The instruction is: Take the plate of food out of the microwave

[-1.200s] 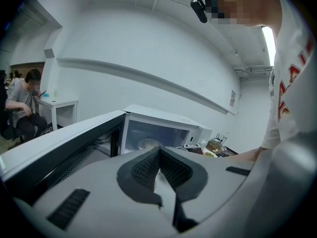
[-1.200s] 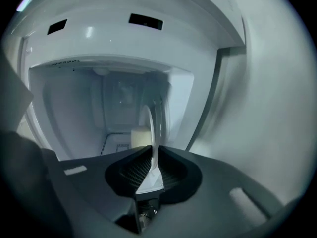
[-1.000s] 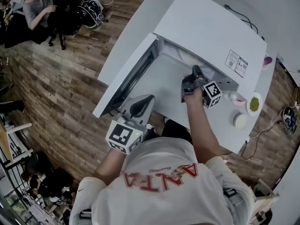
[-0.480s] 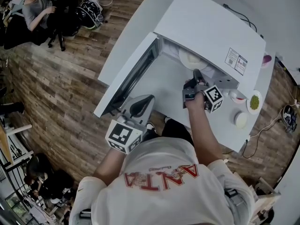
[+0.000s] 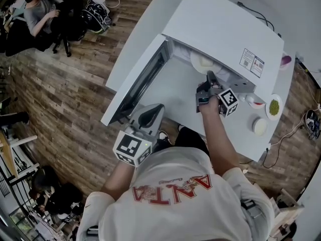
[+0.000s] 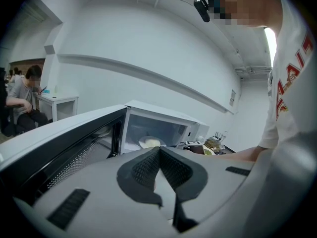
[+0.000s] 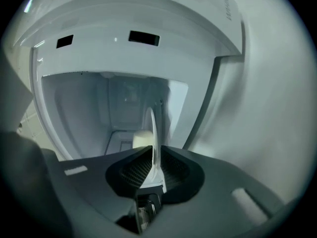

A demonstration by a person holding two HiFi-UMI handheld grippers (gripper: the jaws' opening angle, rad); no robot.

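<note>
The white microwave [image 5: 220, 29] stands with its door [image 5: 135, 89] swung open to the left. Inside lies a white plate [image 5: 202, 61] with pale food [image 7: 142, 139] on it. My right gripper [image 5: 210, 77] reaches into the opening. The plate's rim [image 7: 151, 128] stands edge-on between its pads. Those jaws have just been opening a little, and the pads still touch the rim on both sides. My left gripper [image 5: 150, 115] hangs below the open door, shut with nothing in it. From the left gripper [image 6: 159, 149], the plate [image 6: 150, 142] shows far inside the microwave.
Right of the microwave on the white counter are a dish of green food [image 5: 274, 107], a white bowl [image 5: 259, 126] and another small dish [image 5: 254, 102]. A person sits at a desk at the far left [image 5: 37, 9]. The floor is wood planks.
More of the plate shows in the microwave's opening than a second ago, and the right gripper has drawn back slightly toward me. The left gripper has kept still.
</note>
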